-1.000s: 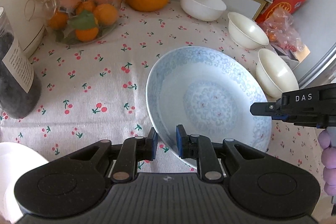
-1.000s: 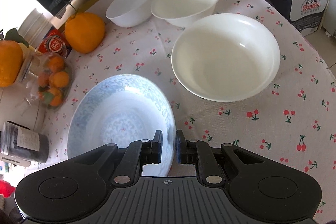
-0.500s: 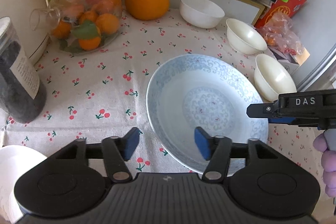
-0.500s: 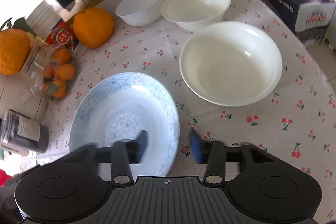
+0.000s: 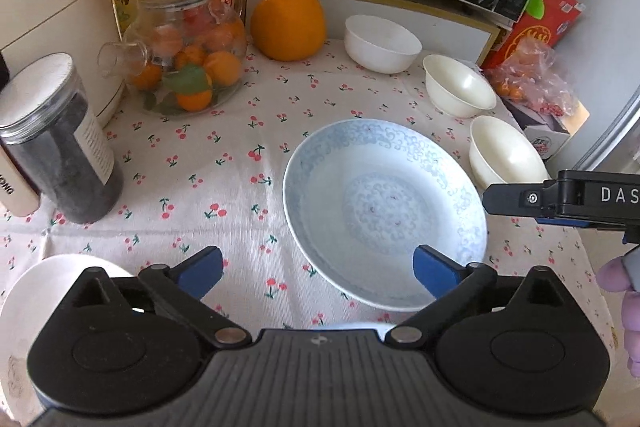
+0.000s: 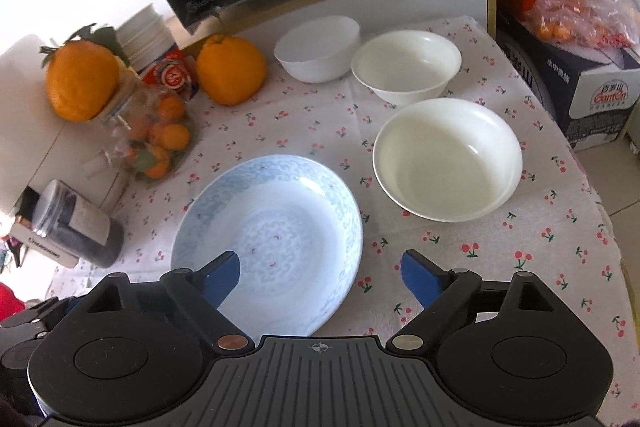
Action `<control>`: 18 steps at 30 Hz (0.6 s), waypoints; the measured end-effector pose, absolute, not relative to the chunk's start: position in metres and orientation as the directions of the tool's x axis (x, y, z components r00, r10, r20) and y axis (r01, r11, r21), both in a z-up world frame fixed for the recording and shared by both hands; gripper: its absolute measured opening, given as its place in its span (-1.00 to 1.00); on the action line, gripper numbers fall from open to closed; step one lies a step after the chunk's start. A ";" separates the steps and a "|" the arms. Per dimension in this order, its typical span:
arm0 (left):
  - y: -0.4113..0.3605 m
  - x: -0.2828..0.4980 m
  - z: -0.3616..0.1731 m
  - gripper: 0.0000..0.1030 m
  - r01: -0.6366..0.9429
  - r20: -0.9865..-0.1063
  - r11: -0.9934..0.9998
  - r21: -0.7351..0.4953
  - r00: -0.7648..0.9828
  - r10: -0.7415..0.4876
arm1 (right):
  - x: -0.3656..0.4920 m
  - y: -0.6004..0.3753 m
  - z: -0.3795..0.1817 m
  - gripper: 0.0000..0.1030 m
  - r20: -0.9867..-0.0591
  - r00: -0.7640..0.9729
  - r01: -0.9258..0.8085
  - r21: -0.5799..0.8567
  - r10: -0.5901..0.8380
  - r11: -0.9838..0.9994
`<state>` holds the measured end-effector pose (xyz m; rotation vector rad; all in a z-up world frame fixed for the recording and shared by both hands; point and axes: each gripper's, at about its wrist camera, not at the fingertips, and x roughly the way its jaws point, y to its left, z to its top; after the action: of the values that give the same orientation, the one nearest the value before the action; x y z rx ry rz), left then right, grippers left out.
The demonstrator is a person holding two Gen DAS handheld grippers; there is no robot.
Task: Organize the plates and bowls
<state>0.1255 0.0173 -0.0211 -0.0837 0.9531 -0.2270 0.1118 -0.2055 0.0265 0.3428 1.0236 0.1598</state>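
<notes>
We see the blue-patterned plate point(image 5: 384, 211) lying flat on the cherry-print tablecloth point(image 5: 208, 163), released. Our left gripper point(image 5: 316, 269) has just been opening and now stands wide apart above the plate's near rim, its pads clear of it. Our right gripper point(image 6: 320, 273) has likewise just spread; its jaws straddle the plate's near right edge without pressing it. Three white bowls sit beyond: the large bowl point(image 6: 448, 159) just right of the plate, a medium bowl point(image 6: 406, 65) farther, and a small bowl point(image 6: 318, 49) farthest.
</notes>
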 end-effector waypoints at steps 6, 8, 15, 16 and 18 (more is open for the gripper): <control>0.021 0.107 -0.015 0.99 0.164 -0.807 0.977 -0.139 0.553 -0.207 | 0.092 -0.206 0.037 0.81 -0.798 0.527 -0.010 0.338 0.292 0.941; 0.023 0.101 -0.014 0.99 0.170 -0.805 0.976 -0.135 0.555 -0.208 | 0.086 -0.206 0.039 0.81 -0.797 0.529 -0.019 0.333 0.292 0.943; 0.037 0.081 -0.010 0.99 0.177 -0.804 0.971 -0.159 0.547 -0.231 | 0.073 -0.193 0.044 0.82 -0.791 0.546 -0.111 0.257 0.275 0.960; 0.039 0.079 -0.009 0.99 0.177 -0.803 0.971 -0.163 0.547 -0.235 | 0.070 -0.191 0.044 0.82 -0.792 0.542 -0.123 0.255 0.281 0.959; 0.040 0.073 -0.009 0.99 0.181 -0.802 0.970 -0.165 0.547 -0.239 | 0.063 -0.188 0.043 0.82 -0.790 0.533 -0.142 0.270 0.304 0.952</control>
<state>0.0727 0.0401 -0.0086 -0.0659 0.9599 -0.2487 0.0633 -0.1884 0.0432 0.1809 0.9738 0.2676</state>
